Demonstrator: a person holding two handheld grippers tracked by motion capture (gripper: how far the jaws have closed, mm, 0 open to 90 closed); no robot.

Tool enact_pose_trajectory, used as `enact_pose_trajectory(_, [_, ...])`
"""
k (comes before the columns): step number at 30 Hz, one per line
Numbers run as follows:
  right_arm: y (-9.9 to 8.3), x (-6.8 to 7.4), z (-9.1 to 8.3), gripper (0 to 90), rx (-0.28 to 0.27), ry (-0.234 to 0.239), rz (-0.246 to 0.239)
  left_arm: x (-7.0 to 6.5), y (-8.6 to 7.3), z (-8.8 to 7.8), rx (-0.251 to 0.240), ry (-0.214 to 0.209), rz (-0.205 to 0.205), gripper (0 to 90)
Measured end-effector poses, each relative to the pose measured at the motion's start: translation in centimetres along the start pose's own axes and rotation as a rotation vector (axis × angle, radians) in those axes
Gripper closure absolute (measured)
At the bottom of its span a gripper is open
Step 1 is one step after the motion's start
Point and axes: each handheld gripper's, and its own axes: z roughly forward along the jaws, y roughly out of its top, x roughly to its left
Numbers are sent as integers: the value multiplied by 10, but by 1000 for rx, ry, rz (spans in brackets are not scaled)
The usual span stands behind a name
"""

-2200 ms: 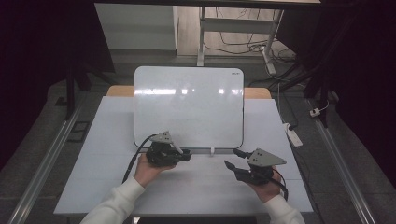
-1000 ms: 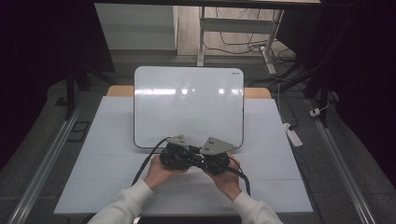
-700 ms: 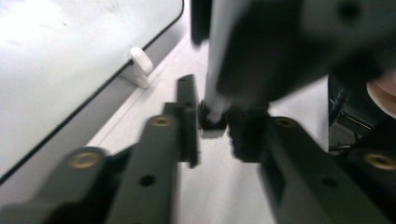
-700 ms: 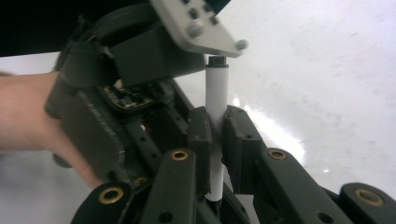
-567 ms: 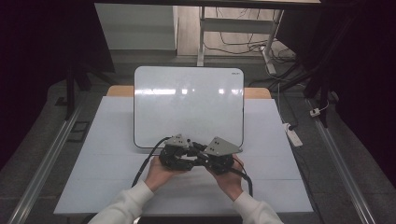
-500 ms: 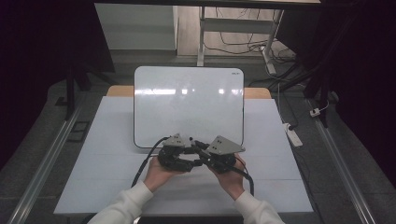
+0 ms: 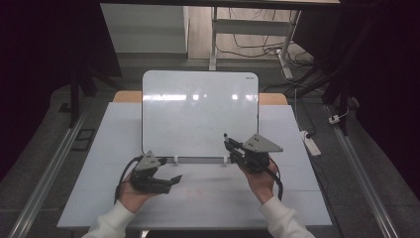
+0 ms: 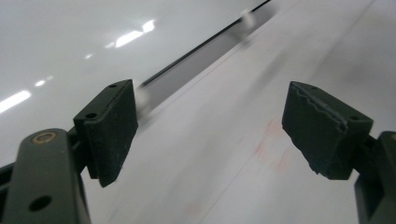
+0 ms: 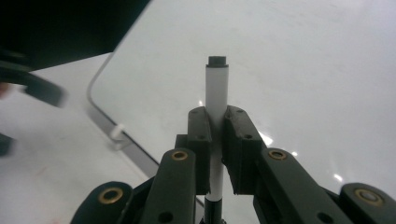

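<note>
While the right gripper (image 7: 229,145) has its jaws clamped together on a white marker (image 9: 216,100), the left gripper (image 7: 174,178) has just been opening its jaws, and they now stand well apart with nothing between them, only bare table showing in the gap in the left gripper view. In the right gripper view the marker rises straight toward twelve o'clock from between the pads, its dark end uppermost, with the whiteboard (image 9: 299,70) behind it. From the high view, the right gripper sits at about four o'clock of the whiteboard (image 7: 198,114), over its near edge, the marker (image 7: 227,139) pointing toward eleven o'clock across the board surface. The left gripper lies at about seven o'clock of the board, apart from it, low over the pale table (image 7: 208,198), its jaws aimed toward three o'clock.
</note>
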Motion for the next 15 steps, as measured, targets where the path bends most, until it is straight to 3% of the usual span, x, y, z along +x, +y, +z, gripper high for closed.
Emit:
enact_pose_trajectory(7, [-5, -22, 0, 809, 22, -72, 49, 17, -36, -28, 33, 120, -51, 199])
enact_pose_trajectory(11, [-6, -29, 0, 809, 43, -112, 51, 25, -42, -34, 43, 139, -68, 200])
enact_pose_trajectory(15, [-6, -38, 0, 809, 69, -157, 67, 29, -44, -33, 66, 159, -60, 201])
